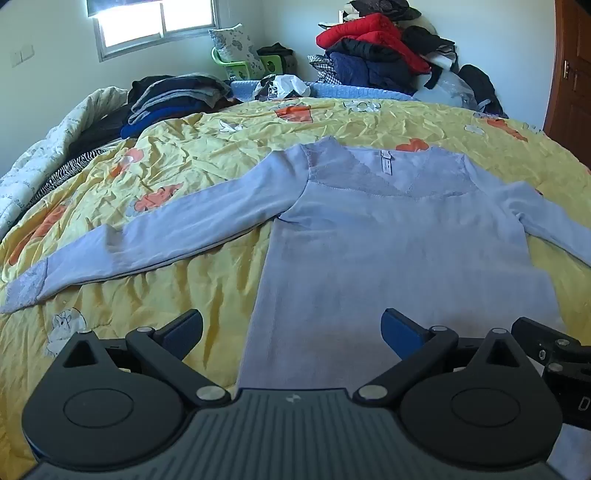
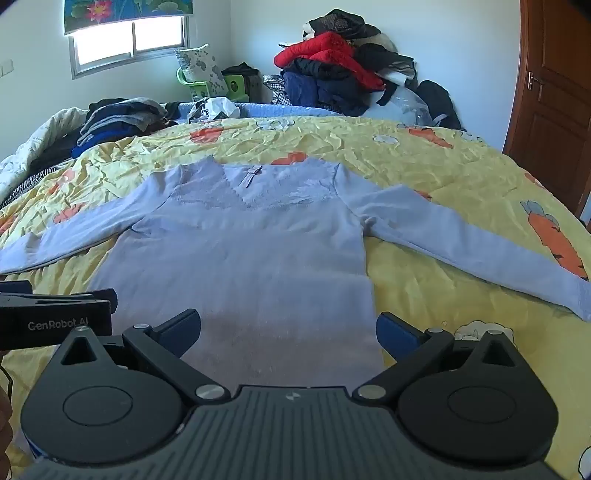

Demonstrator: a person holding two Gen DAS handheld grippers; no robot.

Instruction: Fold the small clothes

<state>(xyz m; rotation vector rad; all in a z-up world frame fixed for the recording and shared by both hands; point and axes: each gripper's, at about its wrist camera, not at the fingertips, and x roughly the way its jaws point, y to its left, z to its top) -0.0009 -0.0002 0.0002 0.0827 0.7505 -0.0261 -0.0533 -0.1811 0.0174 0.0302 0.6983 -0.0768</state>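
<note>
Grippers first: the left gripper (image 1: 291,332) has its two blue fingers (image 1: 184,330) spread as wide as they go, and nothing is between them. The right gripper (image 2: 288,332) is spread wide too, and it holds nothing. Both hang over the near end of the top and tip down toward it. I cannot tell if either one touches the cloth.

Just past the fingers lies a pale purple long-sleeved top (image 1: 369,251), flat on a yellow bed cover (image 1: 207,147) with orange carrots on it. Its bottom edge is closest to the grippers and its lacy neck (image 1: 384,173) is at the far end. One sleeve (image 1: 155,236) stretches out to the left, and the other sleeve (image 2: 480,243) stretches out to the right. In the left view, the top's left edge runs down between the fingers. In the right view, the top's right edge runs down between the fingers.

The two grippers are side by side. A bit of the right one shows at the right edge of the left view, and a bit of the left one shows at the left edge of the right view.

Far back, a big pile of clothes (image 1: 373,48) with a red jacket leans on the wall. A stack of dark folded clothes (image 1: 173,99) sits at the back left. A window (image 1: 151,26) is behind, and a brown door (image 2: 554,96) is on the right. Nothing lies on the top.
</note>
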